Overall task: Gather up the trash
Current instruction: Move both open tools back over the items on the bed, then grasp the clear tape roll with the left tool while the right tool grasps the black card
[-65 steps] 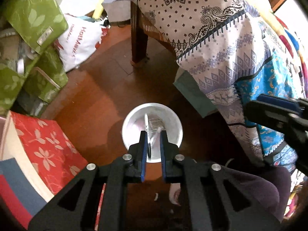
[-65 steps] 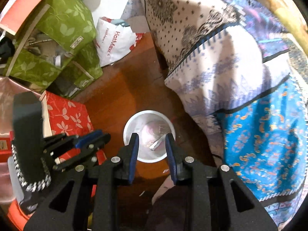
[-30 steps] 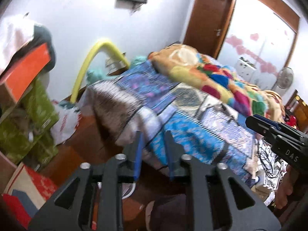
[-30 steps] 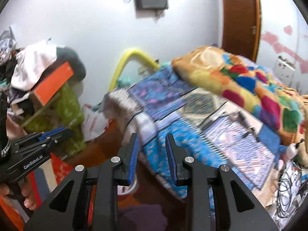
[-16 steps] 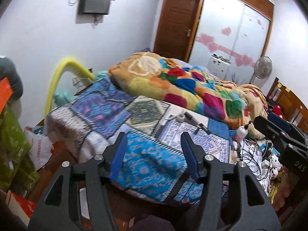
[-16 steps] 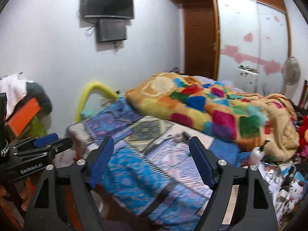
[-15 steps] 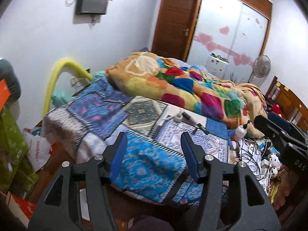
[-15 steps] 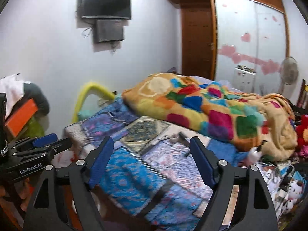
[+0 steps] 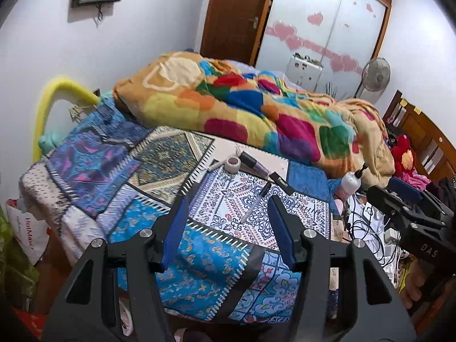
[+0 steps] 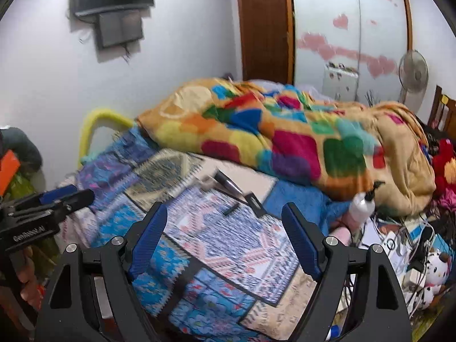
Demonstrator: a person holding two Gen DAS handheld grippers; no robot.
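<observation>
— Left claw [image 9: 228, 208]: clenched or released?
— Released, held wide, nothing between the pads. Same with the right claw [image 10: 224, 211]: spread wide, empty, aimed down at the bed
— Found the trash?
— Lay on the patchwork bedspread [image 9: 159, 171], just short of the bright blanket [image 9: 256, 105]: a roll of tape [image 9: 233, 163] just beside a dark tube [image 9: 254, 163], a thin pen-like stick [image 9: 255, 203] nearer the claws, and a small black clip [image 9: 280, 182]. Well apart from both claws
— Gathered any of it?
— Judged not: all loose on the cloth, none gripped. Could not tell which pieces counted as rubbish and which belonged there
— And the white pump bottle [image 9: 352, 181]?
— Stood at the bed's edge by the tangle of cables [image 9: 367, 222]; probably no rubbish, though only a guess
— Anywhere to drop things?
— Could not make out a bin in either view
— Left to do, then?
— Nearly all of this patch, by the look: reach in, pinch each piece, carry off
</observation>
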